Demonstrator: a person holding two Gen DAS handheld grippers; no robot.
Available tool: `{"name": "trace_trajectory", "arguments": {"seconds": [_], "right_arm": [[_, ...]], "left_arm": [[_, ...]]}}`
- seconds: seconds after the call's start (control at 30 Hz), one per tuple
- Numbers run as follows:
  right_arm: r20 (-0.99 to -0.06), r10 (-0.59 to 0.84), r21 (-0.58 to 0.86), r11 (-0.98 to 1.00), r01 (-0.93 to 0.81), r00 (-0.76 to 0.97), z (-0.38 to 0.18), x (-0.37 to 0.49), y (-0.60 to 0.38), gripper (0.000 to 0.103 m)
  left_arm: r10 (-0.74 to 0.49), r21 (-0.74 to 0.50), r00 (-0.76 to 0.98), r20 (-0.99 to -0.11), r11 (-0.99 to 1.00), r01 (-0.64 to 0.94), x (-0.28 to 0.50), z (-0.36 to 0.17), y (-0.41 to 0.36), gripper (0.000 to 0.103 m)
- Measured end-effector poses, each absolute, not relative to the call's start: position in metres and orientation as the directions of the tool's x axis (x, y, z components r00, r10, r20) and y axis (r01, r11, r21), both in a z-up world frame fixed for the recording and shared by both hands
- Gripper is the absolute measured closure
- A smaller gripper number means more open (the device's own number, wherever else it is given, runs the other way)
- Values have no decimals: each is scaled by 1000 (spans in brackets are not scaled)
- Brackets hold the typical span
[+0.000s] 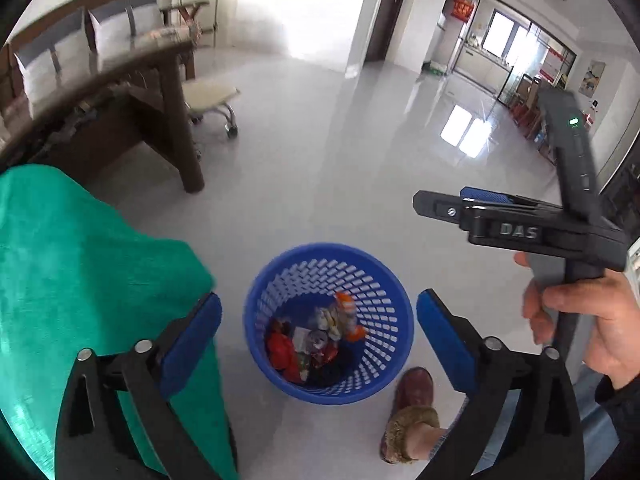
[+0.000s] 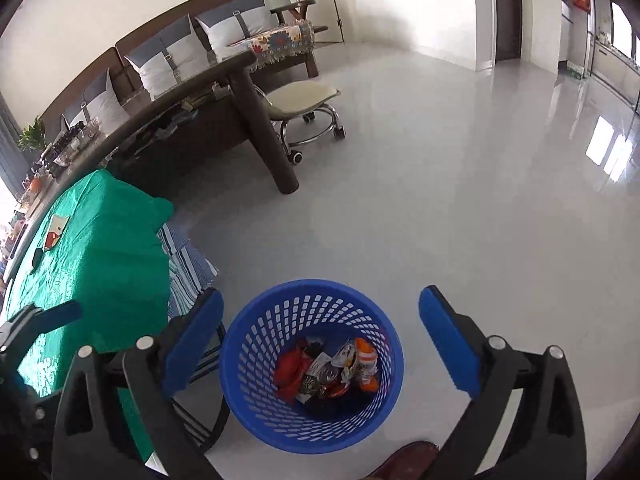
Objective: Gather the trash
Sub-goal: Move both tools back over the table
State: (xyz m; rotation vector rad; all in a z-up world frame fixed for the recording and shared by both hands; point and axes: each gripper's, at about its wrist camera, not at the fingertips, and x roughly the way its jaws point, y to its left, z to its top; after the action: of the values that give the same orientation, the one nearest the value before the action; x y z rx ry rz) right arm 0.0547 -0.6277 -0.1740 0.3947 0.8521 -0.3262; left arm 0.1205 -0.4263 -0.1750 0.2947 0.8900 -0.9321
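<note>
Both the left gripper [image 1: 319,334] and the right gripper [image 2: 321,334] are spread wide and empty above the blue basket [image 2: 256,384]; the wrappers [image 2: 326,368] are seen inside it. The grippers should be kept over the rim until nothing clings.

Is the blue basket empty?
No, the blue basket has crumpled wrappers lying at its bottom, red, orange and silvery ones.

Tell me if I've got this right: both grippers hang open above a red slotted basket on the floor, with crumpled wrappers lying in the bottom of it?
Nearly. The basket is blue, not red, as the right wrist view shows plainly. The rest holds: the left gripper and right gripper both hang open above it, and wrappers lie in its bottom.
</note>
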Motion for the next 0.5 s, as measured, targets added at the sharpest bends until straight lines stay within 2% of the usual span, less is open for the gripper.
{"name": "trace_trajectory", "arguments": {"seconds": [0.1, 0.27, 0.5], "right_arm": [[-786, -124, 162, 905, 395, 606, -177, 62, -599, 5], [-761, -99, 64, 972, 227, 641, -164, 71, -515, 5], [-741, 169, 232, 973, 11, 650, -137, 106, -374, 5]], "left_arm": [[-563, -94, 325, -760, 590, 802, 103, -160, -382, 5], [-473, -48, 394, -788, 685, 727, 95, -156, -285, 5], [-326, -60, 529, -784, 887, 457, 135, -145, -134, 5]]}}
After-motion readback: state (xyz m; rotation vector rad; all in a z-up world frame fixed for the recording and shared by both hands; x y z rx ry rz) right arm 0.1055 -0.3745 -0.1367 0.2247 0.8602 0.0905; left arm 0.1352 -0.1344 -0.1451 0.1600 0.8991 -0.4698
